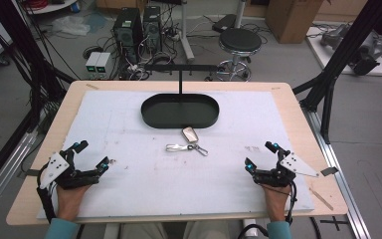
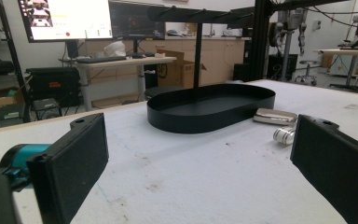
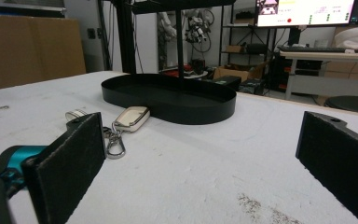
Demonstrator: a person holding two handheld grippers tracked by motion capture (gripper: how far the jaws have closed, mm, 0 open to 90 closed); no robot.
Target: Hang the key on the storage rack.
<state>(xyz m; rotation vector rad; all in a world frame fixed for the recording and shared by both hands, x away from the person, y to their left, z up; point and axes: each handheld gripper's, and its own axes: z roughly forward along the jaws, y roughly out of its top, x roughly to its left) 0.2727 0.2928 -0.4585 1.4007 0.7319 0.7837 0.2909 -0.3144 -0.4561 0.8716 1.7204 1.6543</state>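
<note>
Near the front edge of the white-covered table [image 1: 129, 199], both hands are resting with their tools spread wide and gripping nothing: the left gripper [image 1: 90, 157] at one side, the right gripper [image 1: 260, 154] at the other. Between them, farther up the table, the car key fob [image 1: 190, 134] is lying flat just in front of the black oval tray [image 1: 151, 117], with a clip [image 1: 202, 150] and a shiny metal tag [image 1: 175, 147] trailing off it. My guess is the fob is going into the tray. Honestly, the risk looks like the flat fob skating on the cover when the jaws are closing on it, or the dangling clip snagging the tray's rim on the way over.
</note>
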